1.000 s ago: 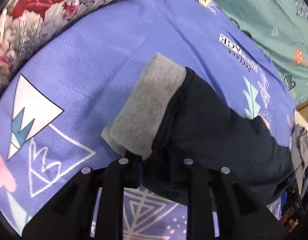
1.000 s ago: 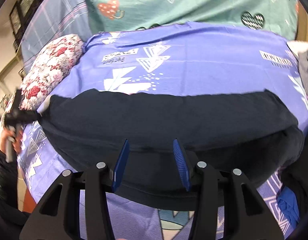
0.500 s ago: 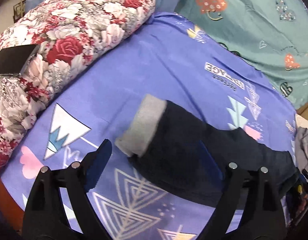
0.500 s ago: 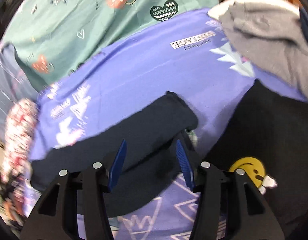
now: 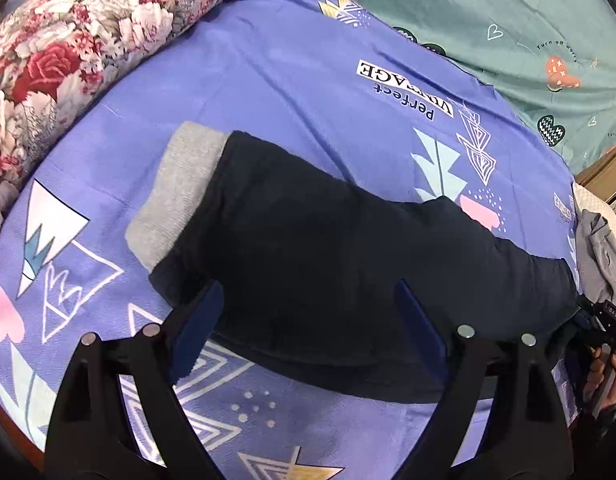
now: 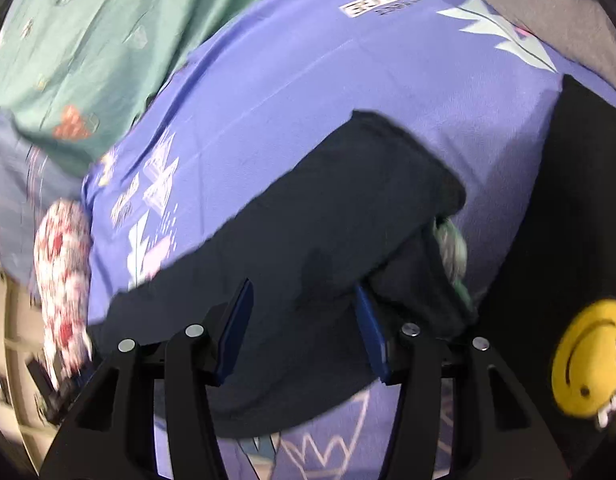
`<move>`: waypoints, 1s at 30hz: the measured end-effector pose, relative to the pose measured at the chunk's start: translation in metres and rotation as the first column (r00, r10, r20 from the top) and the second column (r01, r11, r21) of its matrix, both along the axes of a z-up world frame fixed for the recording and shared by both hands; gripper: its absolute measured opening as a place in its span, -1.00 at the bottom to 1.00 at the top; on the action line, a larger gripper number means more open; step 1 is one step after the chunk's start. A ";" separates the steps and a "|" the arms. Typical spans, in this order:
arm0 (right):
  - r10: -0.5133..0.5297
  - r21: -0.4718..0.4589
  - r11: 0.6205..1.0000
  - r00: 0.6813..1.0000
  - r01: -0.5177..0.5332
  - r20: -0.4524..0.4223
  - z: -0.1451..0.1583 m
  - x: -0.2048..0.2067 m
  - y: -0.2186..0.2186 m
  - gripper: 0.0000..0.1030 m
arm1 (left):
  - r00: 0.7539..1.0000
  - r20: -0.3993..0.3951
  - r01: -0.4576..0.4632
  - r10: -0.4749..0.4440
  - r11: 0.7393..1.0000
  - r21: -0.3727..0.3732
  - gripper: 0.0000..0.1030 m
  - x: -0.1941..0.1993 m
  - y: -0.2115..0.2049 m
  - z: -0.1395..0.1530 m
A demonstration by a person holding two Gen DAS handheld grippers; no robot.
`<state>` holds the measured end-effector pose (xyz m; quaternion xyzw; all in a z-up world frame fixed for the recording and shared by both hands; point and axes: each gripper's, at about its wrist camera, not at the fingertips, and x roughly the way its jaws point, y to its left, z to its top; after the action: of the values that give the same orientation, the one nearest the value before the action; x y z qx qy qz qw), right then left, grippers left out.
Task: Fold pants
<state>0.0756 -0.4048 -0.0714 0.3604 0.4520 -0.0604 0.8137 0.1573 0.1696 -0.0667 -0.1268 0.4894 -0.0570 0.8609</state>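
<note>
A: Start with what's nearest. The left claw point(image 5: 308, 312) stands wide with nothing between its pads, hovering over the dark pants point(image 5: 327, 248). It has just let go; its jaws were opening a moment back.

B: And the right claw point(image 6: 304, 320)?

A: About half open, pads either side of the cloth but not pressing it, as far as I can tell. That view is blurred. It sits over the other end of the pants point(image 6: 308, 232), where the fabric lies doubled over.

B: So the pants lie where?

A: Stretched long across the purple bed sheet point(image 5: 288, 80), folded lengthwise I'd judge, with the grey cuff point(image 5: 180, 192) at the left end. Beyond them sit the floral pillow point(image 5: 80, 40) and the green cloth point(image 5: 507, 20).

B: What might go wrong from here?

A: The next fold likely brings one end over the other. If a claw pinches only the top layer, the lower one stays behind and the fold splays. There's also a black garment with a yellow smiley point(image 6: 591, 360) just beside the right end; a careless grab could snag it too.
</note>
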 end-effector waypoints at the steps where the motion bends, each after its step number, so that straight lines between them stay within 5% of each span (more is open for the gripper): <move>1: -0.019 0.001 1.000 1.000 0.019 -0.008 -0.003 0.004 -0.002 0.00 | 1.000 -0.009 -0.003 0.003 1.000 -0.005 0.71 0.002 0.001 -0.003; 3: -0.061 -0.019 0.998 0.997 0.061 -0.036 -0.007 0.012 -0.006 -0.25 | 0.999 -0.035 -0.014 0.014 1.000 -0.011 0.71 0.006 0.004 -0.011; 5: -0.106 -0.036 0.994 0.994 0.104 -0.041 -0.007 0.014 -0.010 -0.88 | 0.998 -0.050 -0.023 0.022 1.000 -0.014 0.71 0.008 0.005 -0.016; 15: -0.047 -0.077 0.995 0.971 0.067 0.235 0.079 -0.058 0.010 -0.94 | 0.999 -0.049 -0.018 0.018 1.000 -0.001 0.71 0.014 0.006 -0.021; 19: -0.074 -0.076 0.994 0.993 0.081 0.095 0.035 -0.066 0.006 -0.94 | 0.998 -0.057 -0.008 0.007 1.000 -0.004 0.71 0.017 0.008 -0.026; 21: -0.114 -0.065 0.992 0.993 0.112 -0.032 0.001 -0.064 -0.003 -0.85 | 0.998 -0.058 0.000 0.001 1.000 0.007 0.71 0.017 0.006 -0.026; 23: -0.134 -0.032 0.991 0.990 0.133 -0.046 -0.007 -0.067 -0.006 -0.68 | 0.998 -0.059 0.003 -0.002 1.000 0.008 0.71 0.017 0.006 -0.025; 24: -0.138 -0.030 0.990 0.990 0.137 -0.036 -0.005 -0.070 -0.006 -0.49 | 0.998 -0.059 0.002 -0.002 1.000 0.000 0.71 0.017 0.007 -0.025; 25: -0.138 -0.033 0.990 0.990 0.138 -0.009 0.000 -0.073 -0.005 -0.01 | 0.998 -0.060 0.001 -0.001 1.000 -0.010 0.71 0.016 0.008 -0.024; 26: -0.125 -0.029 0.992 0.992 0.125 0.011 0.003 -0.074 -0.002 0.14 | 0.998 -0.061 -0.001 -0.001 1.000 -0.021 0.71 0.016 0.010 -0.024; 30: -0.095 -0.046 0.995 0.994 0.093 -0.044 -0.001 -0.072 0.009 0.17 | 0.998 -0.065 -0.013 0.010 0.998 -0.058 0.71 0.015 0.016 -0.022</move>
<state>0.0037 -0.3954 -0.0728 0.3617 0.4519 -0.1169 0.8070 0.1724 0.1854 -0.0882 -0.1564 0.5143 -0.0621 0.8409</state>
